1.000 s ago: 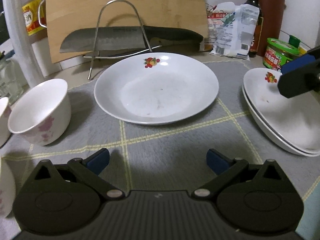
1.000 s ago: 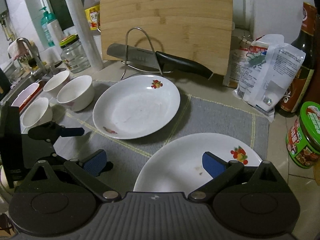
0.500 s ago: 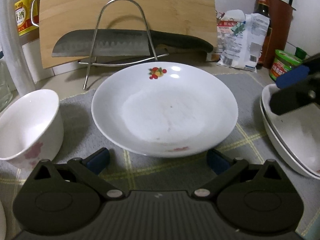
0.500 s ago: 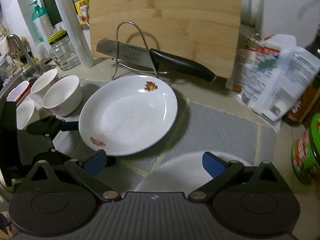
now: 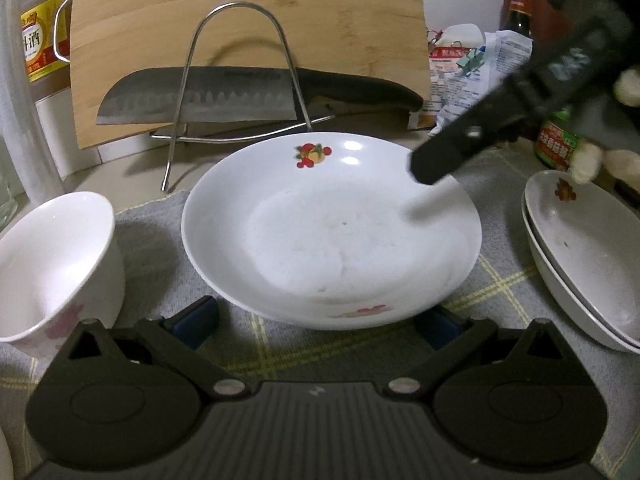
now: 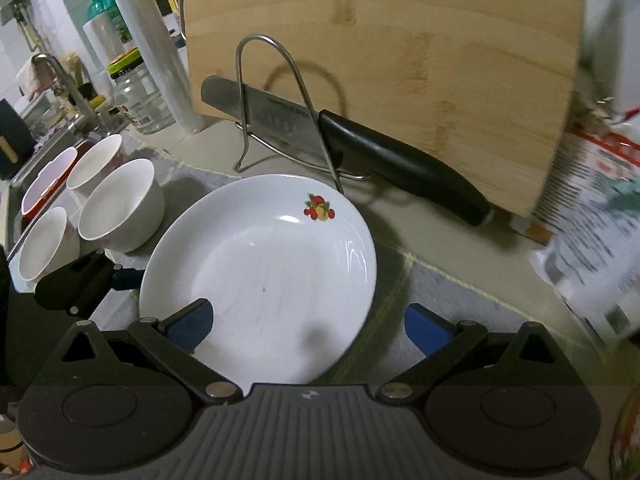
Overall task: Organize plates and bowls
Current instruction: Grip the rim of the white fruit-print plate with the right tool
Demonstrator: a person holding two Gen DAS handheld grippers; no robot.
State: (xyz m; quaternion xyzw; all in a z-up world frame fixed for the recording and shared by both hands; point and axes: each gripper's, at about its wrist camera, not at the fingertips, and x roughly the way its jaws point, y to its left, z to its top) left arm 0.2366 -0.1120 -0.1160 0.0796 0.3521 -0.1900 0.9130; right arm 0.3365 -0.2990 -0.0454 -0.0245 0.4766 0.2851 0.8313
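A white plate with a fruit print [image 5: 332, 232] lies on the grey mat; it also shows in the right wrist view [image 6: 260, 276]. My left gripper [image 5: 316, 322] is open, its blue pads at either side of the plate's near rim. My right gripper [image 6: 308, 324] is open over the plate's right edge; one of its fingers [image 5: 460, 152] hangs above the plate's far right. Two stacked plates [image 5: 584, 256] sit at the right. A white bowl [image 5: 52, 264] stands left of the plate; three white bowls [image 6: 120, 204] show in the right wrist view.
A bamboo cutting board [image 5: 248, 40] and a knife [image 5: 240, 96] lean on a wire rack [image 5: 240, 72] behind the plate. Bottles [image 5: 520, 4], a food packet [image 5: 480, 76] and a green-lidded jar [image 5: 556, 144] stand back right. A sink [image 6: 44, 184] and glass jar [image 6: 140, 96] are left.
My left gripper has moved forward until its pads flank the plate's near rim. My right gripper has swung left from the stacked plates to over the single plate.
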